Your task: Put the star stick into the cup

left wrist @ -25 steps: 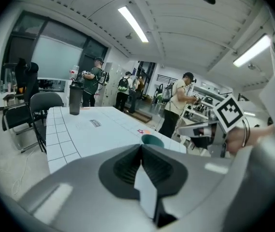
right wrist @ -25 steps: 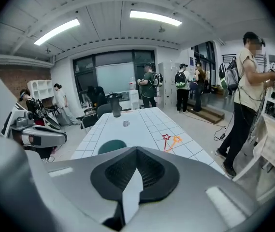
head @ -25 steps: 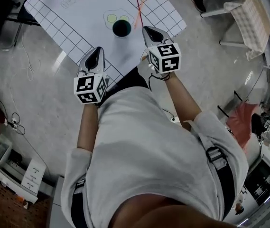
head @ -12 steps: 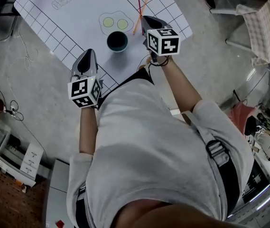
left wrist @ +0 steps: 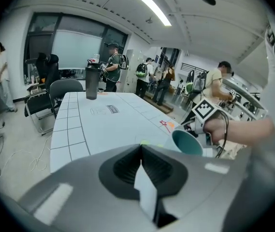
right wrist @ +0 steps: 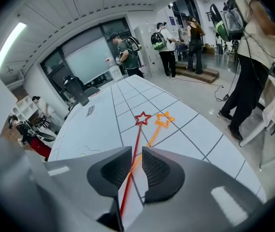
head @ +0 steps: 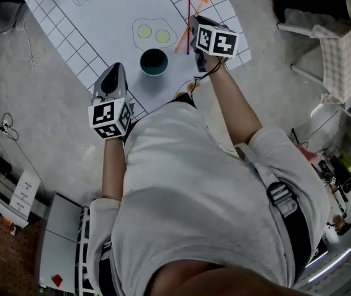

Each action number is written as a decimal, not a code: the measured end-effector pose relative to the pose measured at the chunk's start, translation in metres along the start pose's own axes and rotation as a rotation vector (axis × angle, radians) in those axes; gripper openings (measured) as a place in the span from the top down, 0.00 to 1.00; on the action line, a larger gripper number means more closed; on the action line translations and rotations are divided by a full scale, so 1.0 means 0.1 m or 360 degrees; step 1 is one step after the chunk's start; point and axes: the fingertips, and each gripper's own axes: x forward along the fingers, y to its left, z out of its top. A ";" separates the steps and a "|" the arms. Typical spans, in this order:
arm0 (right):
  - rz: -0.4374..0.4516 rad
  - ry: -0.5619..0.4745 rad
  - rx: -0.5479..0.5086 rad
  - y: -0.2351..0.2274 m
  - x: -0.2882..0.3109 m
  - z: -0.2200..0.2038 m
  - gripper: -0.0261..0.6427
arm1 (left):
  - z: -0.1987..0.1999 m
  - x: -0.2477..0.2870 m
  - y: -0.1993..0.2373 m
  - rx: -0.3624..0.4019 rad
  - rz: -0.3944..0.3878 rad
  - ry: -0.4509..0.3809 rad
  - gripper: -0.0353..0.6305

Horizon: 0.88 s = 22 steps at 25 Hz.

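A red star stick and an orange star stick lie crossed on the white gridded mat. In the right gripper view the red star stick runs down between the jaws, with the orange star stick just to its right. My right gripper hovers over the sticks' near ends; its jaws are opening and the pads do not press on the red stick. The dark teal cup stands left of it. My left gripper is shut and holds nothing, near the table's front edge.
Two yellow-green printed circles lie just beyond the cup. A black bottle stands at the table's far end, with office chairs and several people behind. A chair with a checked cloth stands at the right.
My right gripper has moved forward, from beside the cup to over the near ends of the two star sticks. The left gripper has hardly moved.
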 end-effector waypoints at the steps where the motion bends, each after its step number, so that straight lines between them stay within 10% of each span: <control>1: -0.0013 0.0014 0.0012 -0.03 0.05 0.01 0.86 | 0.00 0.00 0.00 -0.0009 0.0009 -0.0001 0.94; 11: -0.0200 0.0047 -0.0003 -0.17 0.22 0.01 0.94 | -0.03 -0.13 0.20 -0.0053 0.0068 -0.0025 0.94; 22: -0.0045 -0.0237 -0.0028 0.22 -0.28 0.27 0.94 | 0.13 -0.34 0.25 0.0039 -0.0020 -0.0121 0.94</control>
